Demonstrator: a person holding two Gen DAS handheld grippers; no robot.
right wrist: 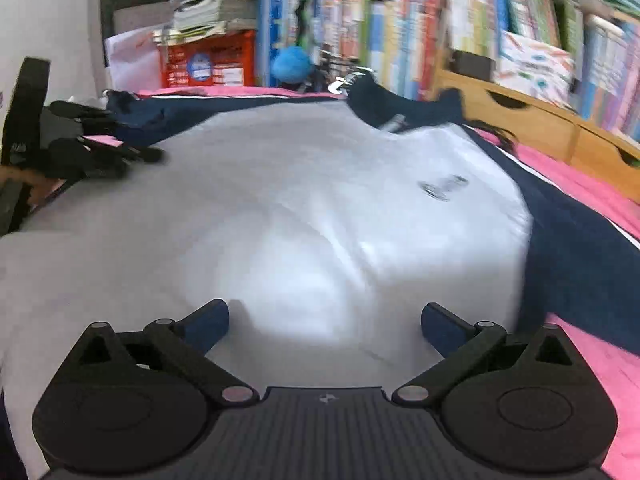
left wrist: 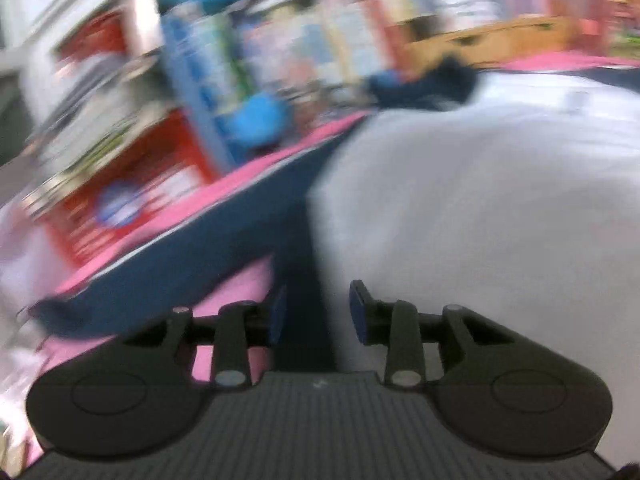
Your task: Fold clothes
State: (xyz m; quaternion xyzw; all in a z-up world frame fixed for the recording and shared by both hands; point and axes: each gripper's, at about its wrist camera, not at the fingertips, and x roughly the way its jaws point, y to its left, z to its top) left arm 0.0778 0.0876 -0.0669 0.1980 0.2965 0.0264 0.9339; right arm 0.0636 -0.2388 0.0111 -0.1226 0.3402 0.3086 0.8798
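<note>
Both tongs hover empty over the garment. Right gripper [right wrist: 325, 326] has its jaws spread wide, nothing between them, above the white body of the shirt [right wrist: 280, 208], which lies flat ahead of it on the pink bedcover [right wrist: 592, 192]. Its navy sleeve [right wrist: 580, 248] runs off to that gripper's right. Left gripper [left wrist: 318, 316] stands partly open, pads apart with nothing pinched, over the shirt's left edge, where white cloth meets the navy sleeve. Beyond both, blurred bookshelves [right wrist: 400, 40] crowd the far side.
</note>
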